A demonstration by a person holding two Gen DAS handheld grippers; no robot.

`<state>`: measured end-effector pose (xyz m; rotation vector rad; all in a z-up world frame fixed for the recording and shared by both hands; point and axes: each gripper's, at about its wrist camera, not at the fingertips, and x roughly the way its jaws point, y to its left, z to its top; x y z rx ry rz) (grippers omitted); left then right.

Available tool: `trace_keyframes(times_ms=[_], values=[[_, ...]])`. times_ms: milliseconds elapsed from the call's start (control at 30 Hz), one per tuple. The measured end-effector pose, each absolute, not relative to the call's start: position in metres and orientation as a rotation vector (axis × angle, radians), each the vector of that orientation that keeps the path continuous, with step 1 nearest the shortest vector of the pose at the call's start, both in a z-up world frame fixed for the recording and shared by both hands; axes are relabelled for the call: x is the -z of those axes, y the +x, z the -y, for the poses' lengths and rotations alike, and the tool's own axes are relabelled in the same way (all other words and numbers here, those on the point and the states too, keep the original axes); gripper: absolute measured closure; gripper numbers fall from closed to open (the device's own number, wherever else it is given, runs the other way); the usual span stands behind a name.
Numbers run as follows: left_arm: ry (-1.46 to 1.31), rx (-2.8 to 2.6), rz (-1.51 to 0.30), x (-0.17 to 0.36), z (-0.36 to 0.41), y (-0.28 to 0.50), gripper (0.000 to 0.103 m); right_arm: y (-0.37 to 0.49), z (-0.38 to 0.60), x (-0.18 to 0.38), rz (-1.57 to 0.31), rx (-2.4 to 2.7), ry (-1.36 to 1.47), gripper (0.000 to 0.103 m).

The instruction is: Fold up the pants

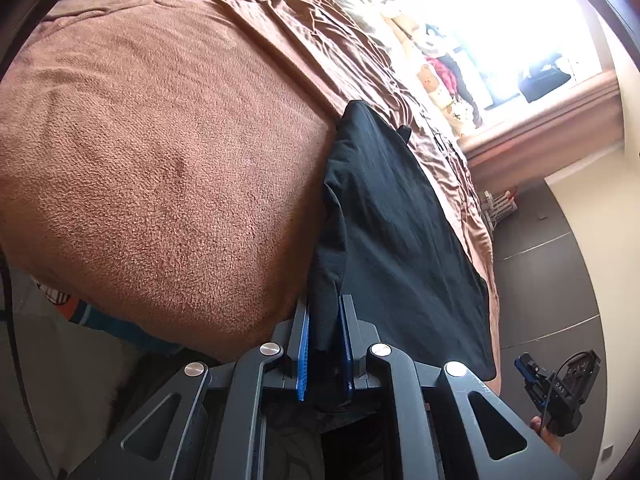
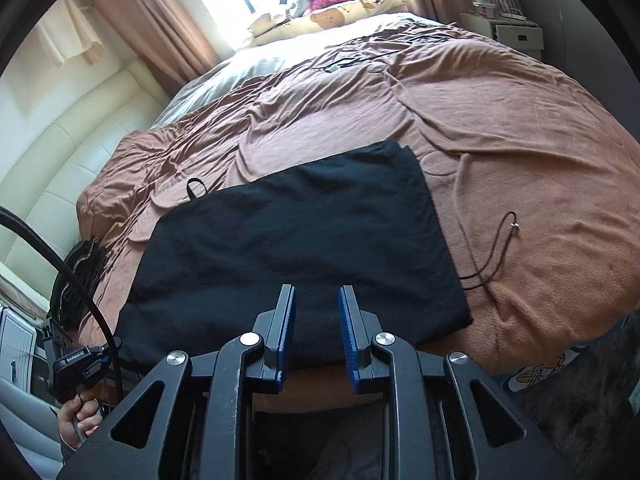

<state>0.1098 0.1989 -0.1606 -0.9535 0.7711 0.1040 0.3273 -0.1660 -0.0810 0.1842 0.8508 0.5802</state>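
Pants (image 2: pixel 296 248), one black pair, lie flattened into a broad folded panel on the brown blanket (image 2: pixel 520 152) of the bed, straight ahead of the right tongs (image 2: pixel 316 300) and reaching back to their tips. The right tongs stand partly open, a clear gap between the two blue-padded fingers (image 2: pixel 347 320), gripping nothing; they hover just above the near edge of the cloth, and whether they touch it cannot be told. The left tongs (image 1: pixel 324 312) are drawn narrow on a bunched fold of the pants (image 1: pixel 392 216), the dark fabric pinched between the two blue pads (image 1: pixel 303 344) and running forward and to their right across the blanket (image 1: pixel 160 160). One thin black drawstring (image 2: pixel 490 252) trails off the pants onto the blanket to the right of the right tongs. Each view catches the other tongs at its edge.
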Motion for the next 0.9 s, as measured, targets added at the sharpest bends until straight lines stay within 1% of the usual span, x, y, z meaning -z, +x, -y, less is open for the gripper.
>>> trace_keyframes(times_ms=[267, 567, 900], values=[[-0.952, -0.126, -0.76, 0.162, -0.197, 0.101, 0.089, 0.337, 0.097, 0.085, -0.876, -0.655, 0.12, 0.084], [-0.948, -0.099, -0.756, 0.165, -0.201, 0.098, 0.089, 0.35, 0.021, 0.1, -0.909, -0.721, -0.021, 0.084], [-0.953, -0.101, -0.754, 0.17, -0.203, 0.092, 0.089, 0.362, -0.025, 0.148, -0.99, -0.696, -0.138, 0.084]])
